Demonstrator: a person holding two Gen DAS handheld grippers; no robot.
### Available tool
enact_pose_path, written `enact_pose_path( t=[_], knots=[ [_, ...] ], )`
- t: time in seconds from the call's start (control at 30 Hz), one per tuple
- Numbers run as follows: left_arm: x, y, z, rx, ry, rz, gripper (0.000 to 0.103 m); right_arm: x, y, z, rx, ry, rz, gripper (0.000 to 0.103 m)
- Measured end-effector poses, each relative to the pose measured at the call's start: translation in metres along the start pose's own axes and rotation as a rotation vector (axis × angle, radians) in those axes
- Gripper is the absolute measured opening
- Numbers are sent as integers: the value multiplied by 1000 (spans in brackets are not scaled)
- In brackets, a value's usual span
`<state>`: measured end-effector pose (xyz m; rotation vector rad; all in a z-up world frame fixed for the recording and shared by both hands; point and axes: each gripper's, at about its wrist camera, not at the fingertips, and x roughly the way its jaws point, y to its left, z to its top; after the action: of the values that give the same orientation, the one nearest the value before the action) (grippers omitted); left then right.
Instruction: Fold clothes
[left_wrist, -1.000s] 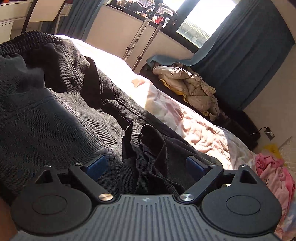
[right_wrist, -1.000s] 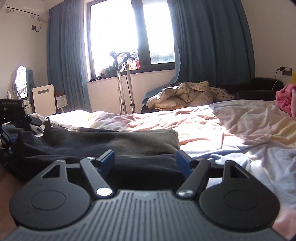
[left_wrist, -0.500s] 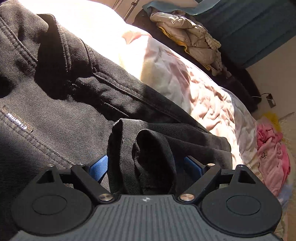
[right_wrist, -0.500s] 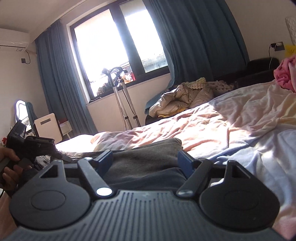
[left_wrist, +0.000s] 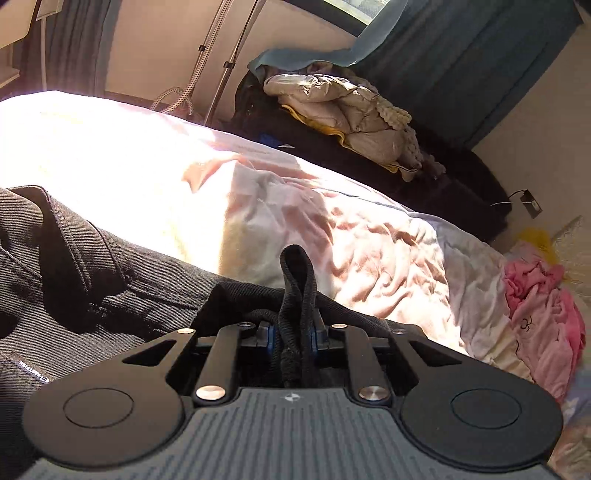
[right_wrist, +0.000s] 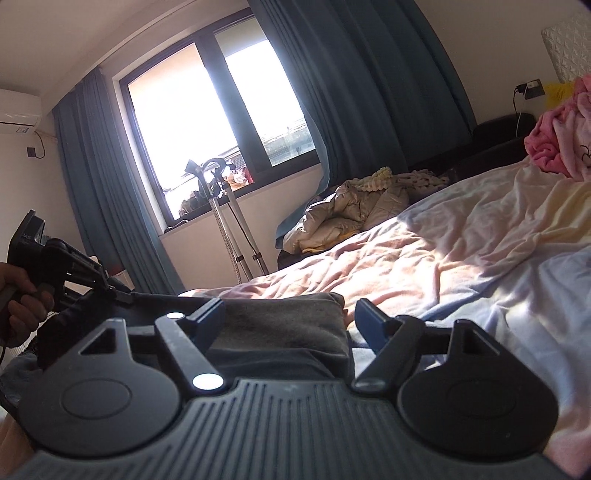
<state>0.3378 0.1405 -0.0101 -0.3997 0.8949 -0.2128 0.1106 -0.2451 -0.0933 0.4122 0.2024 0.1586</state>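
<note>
Left gripper (left_wrist: 291, 338) closing on a bunched edge of the black jeans (left_wrist: 110, 280) on the bed (left_wrist: 332, 229). Right gripper (right_wrist: 290, 319), jaws apart, empty, beside the jeans' far end. Folding appears just begun; most remains.

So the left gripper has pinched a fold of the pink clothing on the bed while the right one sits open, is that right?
Not quite. The fold in the left gripper, whose jaws are closing on it, belongs to the black jeans, not the pink clothing, as the left wrist view shows. The right gripper is indeed open.

The wrinkled pale pink bed sheet (left_wrist: 369, 236) is seen closely from above in the left wrist view, nearly level in the right; the beige puffy jacket (right_wrist: 351, 218) is shared.
</note>
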Motion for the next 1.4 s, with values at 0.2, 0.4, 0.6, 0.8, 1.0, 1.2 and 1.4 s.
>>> enact_pose_path(
  t=[0.2,0.4,0.6,0.8,1.0,1.2,1.4],
  knots=[
    [26,37,-22,-95,11,133,38,13,-12,-8,96,86,13,78],
    [-36,44,-51,-33,-137,194,73,25,-21,-10,221,164,30,78],
    [-84,-7,-143,229,-348,391,83,26,-11,-15,190,211,19,78],
    [-82,-32,-182,261,-335,380,83,21,-4,-14,148,228,10,78],
    [-86,-31,-188,216,-368,331,84,29,16,-5,-9,193,-2,78],
    [-76,-19,-182,189,-386,360,84,52,23,-31,-99,328,-15,79],
    [-64,-15,-178,188,-364,343,84,53,12,-37,-35,321,-2,81]
  ],
)
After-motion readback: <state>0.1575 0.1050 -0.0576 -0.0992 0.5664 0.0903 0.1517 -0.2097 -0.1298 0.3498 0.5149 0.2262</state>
